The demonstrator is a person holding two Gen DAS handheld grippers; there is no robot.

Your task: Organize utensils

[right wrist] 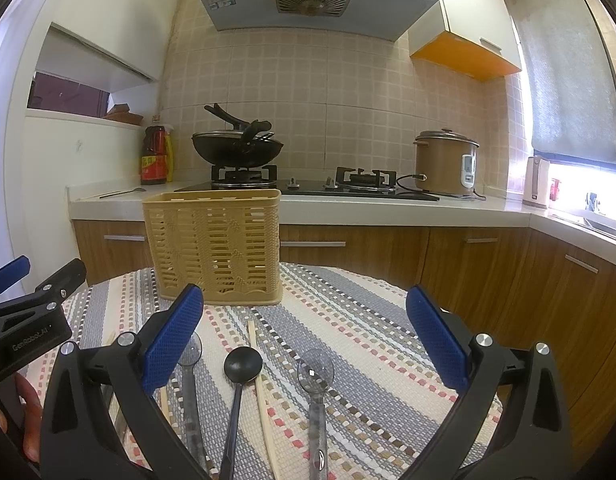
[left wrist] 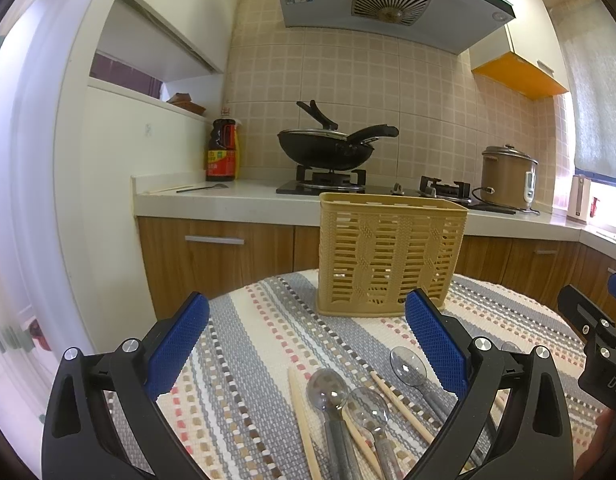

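Round table under a striped woven cloth (right wrist: 347, 320), yellow slotted utensil basket (right wrist: 216, 248) upright at the far edge. Both claws, left gripper (left wrist: 308, 344) and right gripper (right wrist: 304, 336), spread wide and holding nothing. Black spoon (right wrist: 242, 364) just below the right claw, handle running back toward the camera, bowl pointing at the basket; clear spoons (left wrist: 327, 390) and chopsticks (left wrist: 399, 404) likewise lengthwise under the left.

Both views are taken low and close above the tabletop (left wrist: 244, 344), facing the kitchen wall. The basket (left wrist: 391, 256) is seen right of centre from the left wrist, left of centre (right wrist: 216, 248) from the right; the stove is shared.
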